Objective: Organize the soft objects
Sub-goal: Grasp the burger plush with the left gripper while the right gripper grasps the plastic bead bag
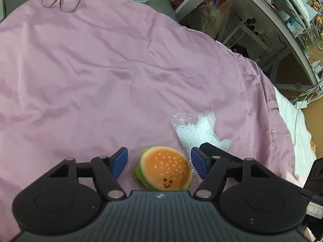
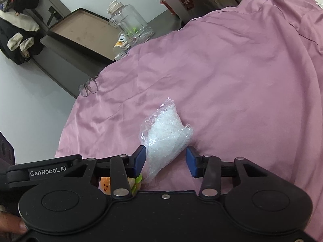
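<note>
**Straddling two soft items on the pink sheet, neither yet gripped**

Inspecting the left wrist view, we find the left gripper (image 1: 159, 162) spread wide, its blue pads standing clear on either side of the plush burger (image 1: 165, 168), which lies face-up on the pink sheet (image 1: 101, 70). We judge this a pre-grasp stance: the toy sits centred between the pads, so closing should catch it across its width.

The right gripper (image 2: 165, 158) is likewise parted around the clear bag of white pellets (image 2: 165, 131). Its left pad appears to touch or nearly touch the film; the right pad stands just apart. We judge no grip is made yet.

The two items lie just beside each other, and the tools crowd together: a finger of the right gripper shows in the left view at the bag's near edge, close to the left tool's right pad. We regard contact between the tools as the chief hazard.

Elsewhere, a pair of glasses (image 2: 88, 86) rests at the sheet's far edge, and a clear jug (image 2: 129, 22) and shallow tray (image 2: 80, 30) stand beyond it, well apart from the work.
</note>
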`<state>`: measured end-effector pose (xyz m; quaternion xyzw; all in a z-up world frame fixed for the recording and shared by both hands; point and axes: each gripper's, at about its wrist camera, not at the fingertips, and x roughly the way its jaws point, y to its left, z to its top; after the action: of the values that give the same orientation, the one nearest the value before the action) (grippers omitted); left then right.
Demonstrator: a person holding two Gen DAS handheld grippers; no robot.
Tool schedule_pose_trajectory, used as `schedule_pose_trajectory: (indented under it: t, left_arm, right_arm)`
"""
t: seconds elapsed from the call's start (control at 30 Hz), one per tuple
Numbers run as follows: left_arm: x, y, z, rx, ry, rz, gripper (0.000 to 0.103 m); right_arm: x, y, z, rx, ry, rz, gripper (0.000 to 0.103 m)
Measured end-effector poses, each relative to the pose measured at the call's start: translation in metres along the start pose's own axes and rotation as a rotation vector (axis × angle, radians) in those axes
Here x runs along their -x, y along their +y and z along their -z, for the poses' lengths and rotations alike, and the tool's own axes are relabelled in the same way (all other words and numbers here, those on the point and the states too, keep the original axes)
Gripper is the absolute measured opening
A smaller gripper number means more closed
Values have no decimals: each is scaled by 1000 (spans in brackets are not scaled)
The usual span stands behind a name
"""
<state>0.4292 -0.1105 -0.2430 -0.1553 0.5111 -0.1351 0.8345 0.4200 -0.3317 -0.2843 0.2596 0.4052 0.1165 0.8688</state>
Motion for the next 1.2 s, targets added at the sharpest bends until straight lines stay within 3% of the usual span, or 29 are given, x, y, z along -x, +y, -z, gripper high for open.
schedule_pose_trajectory:
  t: [0.13, 0.33, 0.43, 0.47, 0.5, 0.53, 0.63, 0.97, 1.2]
  left_arm:
    - [0, 6, 2, 5, 18, -29, 49]
    - [-3, 0, 8, -49, 24, -34, 48]
    - [0, 0, 10, -53, 21, -34, 37]
    - [2, 0, 10, -55, 20, -29, 33]
    - [5, 0, 10, -55, 19, -25, 31]
    - [7, 0, 10, -55, 18, -23, 30]
    - [16, 0, 12, -54, 13, -32, 30]
    - [68, 3, 14, -54, -52, -38, 30]
    - [105, 0, 24, -72, -88, -41, 30]
  right_arm:
    - [0, -9, -5, -75, -6, -33, 45]
    - [-6, -8, -6, -70, -9, -25, 46]
    - [-12, -12, -10, -92, -6, -26, 45]
    - [-13, -13, -11, -98, -8, -27, 45]
    - [-15, -13, -11, -98, -11, -23, 34]
    - [-16, -13, -12, -93, -16, -7, 24]
    - [-12, -16, -12, -100, -20, -5, 16]
    - [28, 12, -5, 32, -43, 59, 13]
    - [60, 44, 4, 102, -39, 53, 13]
